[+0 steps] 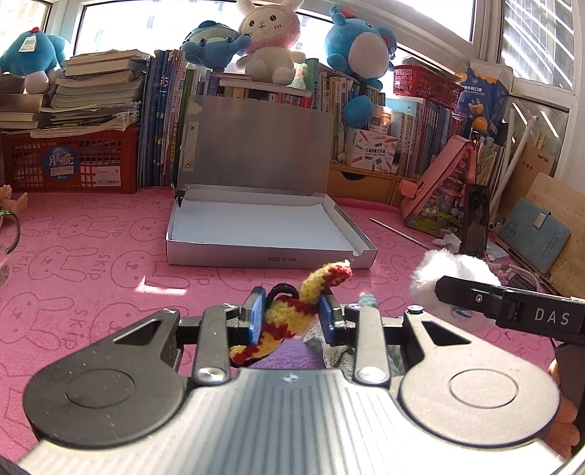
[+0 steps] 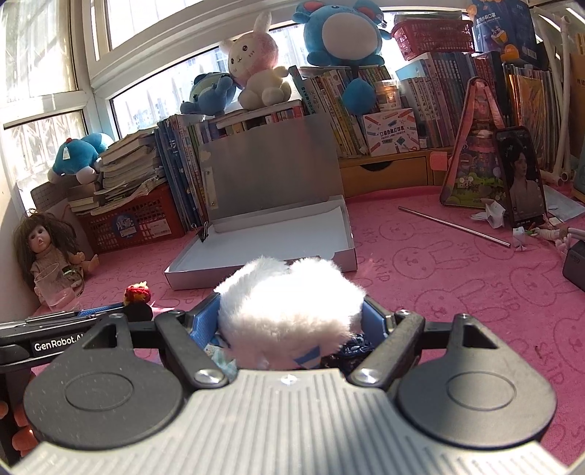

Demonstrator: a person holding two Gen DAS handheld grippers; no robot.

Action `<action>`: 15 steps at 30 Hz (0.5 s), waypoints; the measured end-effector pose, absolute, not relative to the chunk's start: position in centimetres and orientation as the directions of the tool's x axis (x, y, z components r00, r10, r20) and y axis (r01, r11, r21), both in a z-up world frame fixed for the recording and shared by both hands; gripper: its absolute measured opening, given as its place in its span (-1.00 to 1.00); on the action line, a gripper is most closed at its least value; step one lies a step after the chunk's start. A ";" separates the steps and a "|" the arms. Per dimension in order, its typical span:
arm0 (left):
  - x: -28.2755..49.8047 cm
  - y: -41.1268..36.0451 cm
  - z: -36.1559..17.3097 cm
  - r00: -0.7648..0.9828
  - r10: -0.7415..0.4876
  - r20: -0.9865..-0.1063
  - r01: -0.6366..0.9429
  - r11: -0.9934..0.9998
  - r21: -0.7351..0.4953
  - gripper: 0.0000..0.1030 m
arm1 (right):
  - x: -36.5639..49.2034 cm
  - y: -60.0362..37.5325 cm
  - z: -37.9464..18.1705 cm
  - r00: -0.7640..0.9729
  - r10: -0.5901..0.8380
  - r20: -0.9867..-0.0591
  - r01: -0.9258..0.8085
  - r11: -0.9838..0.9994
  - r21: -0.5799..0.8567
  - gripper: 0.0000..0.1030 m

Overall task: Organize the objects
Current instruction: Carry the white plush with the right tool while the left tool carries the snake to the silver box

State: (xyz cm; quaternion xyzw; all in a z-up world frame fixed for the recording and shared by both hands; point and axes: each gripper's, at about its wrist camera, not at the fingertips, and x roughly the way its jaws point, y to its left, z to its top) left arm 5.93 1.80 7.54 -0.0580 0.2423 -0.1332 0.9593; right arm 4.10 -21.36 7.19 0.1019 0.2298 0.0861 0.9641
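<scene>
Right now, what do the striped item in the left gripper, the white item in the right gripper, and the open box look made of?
Striped item: crocheted yarn, matte; red and yellow stitch rows show.
White item: fluffy plush or faux fur; loose fibres at its outline.
Open box: probably cardboard with a silvery outer finish and white lining; folded corner flaps show.

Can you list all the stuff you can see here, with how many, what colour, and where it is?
box: one, silver, lid open, mid-mat
knitted toy: one, yellow and red, in left claw
fluffy toy: one, white, in right claw
plush toys: four, three blue, one pink-white, atop books
doll: one, brown hair, left corner
baskets: two, red
metal rod: one, silver, right of box
phone: one, black, propped right
mat: one, pink
left claw: shut on knitted toy
right claw: shut on fluffy toy
</scene>
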 end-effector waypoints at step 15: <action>10.3 2.2 10.0 0.850 -0.301 -0.433 0.232 0.951 -0.207 -0.29 | 8.4 -23.2 8.8 0.855 0.256 -0.450 -0.116 0.942 0.314 0.54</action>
